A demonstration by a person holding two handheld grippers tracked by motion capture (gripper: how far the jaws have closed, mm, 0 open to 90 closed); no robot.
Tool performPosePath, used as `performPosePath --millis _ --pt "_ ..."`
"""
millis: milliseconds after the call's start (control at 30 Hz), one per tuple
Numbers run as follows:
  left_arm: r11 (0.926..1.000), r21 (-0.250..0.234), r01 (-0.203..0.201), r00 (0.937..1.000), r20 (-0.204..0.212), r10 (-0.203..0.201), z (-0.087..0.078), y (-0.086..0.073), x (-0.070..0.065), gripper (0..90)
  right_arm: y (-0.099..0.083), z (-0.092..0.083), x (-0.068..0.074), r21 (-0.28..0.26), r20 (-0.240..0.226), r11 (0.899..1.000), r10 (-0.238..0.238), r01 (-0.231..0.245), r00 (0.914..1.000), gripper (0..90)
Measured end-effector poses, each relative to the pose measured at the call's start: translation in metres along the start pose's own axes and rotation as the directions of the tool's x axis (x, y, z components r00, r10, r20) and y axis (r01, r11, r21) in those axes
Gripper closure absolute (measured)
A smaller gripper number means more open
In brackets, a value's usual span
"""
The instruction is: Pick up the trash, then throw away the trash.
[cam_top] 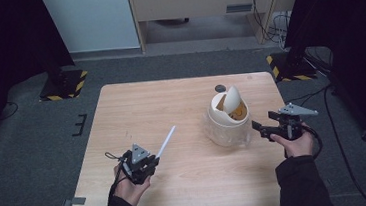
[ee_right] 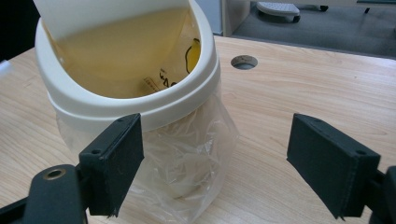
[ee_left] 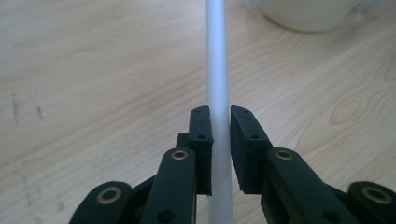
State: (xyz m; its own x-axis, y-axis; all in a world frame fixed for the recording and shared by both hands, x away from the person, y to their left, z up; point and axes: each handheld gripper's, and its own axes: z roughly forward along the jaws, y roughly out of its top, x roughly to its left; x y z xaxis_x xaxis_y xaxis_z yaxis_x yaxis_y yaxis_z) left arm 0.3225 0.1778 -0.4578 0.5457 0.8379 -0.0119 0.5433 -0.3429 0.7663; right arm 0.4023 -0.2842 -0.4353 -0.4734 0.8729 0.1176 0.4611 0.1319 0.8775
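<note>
Left gripper [ee_left: 220,126] clamps white tube [ee_left: 217,70]; right gripper [ee_right: 215,163] jaws wide apart beside bin [ee_right: 135,100]; wooden table [cam_top: 136,107]

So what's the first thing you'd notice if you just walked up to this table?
Probably the small white bin right of the middle of the wooden table, its swing lid tipped open and a clear bag hanging out below its rim. Then the white stick clamped in the left tongs, pointing toward it; the right tongs wait open beside the bin.
</note>
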Motion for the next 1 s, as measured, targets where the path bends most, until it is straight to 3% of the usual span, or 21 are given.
performPosePath --millis 267,567,633,667,700,800,833,1000 --pt "0.9938 -0.110 -0.016 0.9998 -0.017 0.014 -0.015 0.010 0.000 78.6 0.004 -0.004 0.000 -0.020 -0.006 1.000 -0.004 0.004 1.0000 20.6" --pt "0.9815 -0.191 0.005 0.9999 0.013 -0.002 -0.026 0.015 -0.001 78.6 0.014 -0.010 0.004 -0.061 -0.020 0.998 -0.001 0.000 0.9998 21.1" --pt "0.9739 -0.227 0.005 0.9999 0.015 -0.002 -0.030 0.018 -0.002 78.6 0.018 -0.014 0.006 -0.083 -0.026 0.997 0.001 -0.003 0.9997 20.9" --pt "0.9739 -0.227 0.005 0.9999 0.015 -0.002 -0.030 0.018 -0.002 78.6 0.018 -0.014 0.006 -0.083 -0.026 0.997 0.001 -0.003 0.9997 20.9" --pt "0.9674 -0.253 0.007 0.9998 0.018 -0.002 -0.034 0.020 -0.003 78.6 0.022 -0.017 0.008 -0.100 -0.028 0.995 0.001 -0.004 0.9996 20.4" --pt "0.9648 -0.263 0.002 0.9999 0.017 0.002 -0.036 0.023 -0.005 78.6 0.025 -0.021 0.009 -0.113 -0.026 0.994 -0.010 0.007 0.9996 20.6" --pt "0.9601 -0.280 0.000 0.9997 0.022 0.006 -0.039 0.025 -0.007 78.6 0.027 -0.023 0.010 -0.121 -0.029 0.993 -0.009 0.006 0.9995 20.6" --pt "0.9521 -0.306 -0.007 0.9993 0.034 0.018 -0.042 0.028 -0.011 78.6 0.034 -0.029 0.013 -0.156 -0.033 0.988 -0.007 0.002 0.9994 20.8"
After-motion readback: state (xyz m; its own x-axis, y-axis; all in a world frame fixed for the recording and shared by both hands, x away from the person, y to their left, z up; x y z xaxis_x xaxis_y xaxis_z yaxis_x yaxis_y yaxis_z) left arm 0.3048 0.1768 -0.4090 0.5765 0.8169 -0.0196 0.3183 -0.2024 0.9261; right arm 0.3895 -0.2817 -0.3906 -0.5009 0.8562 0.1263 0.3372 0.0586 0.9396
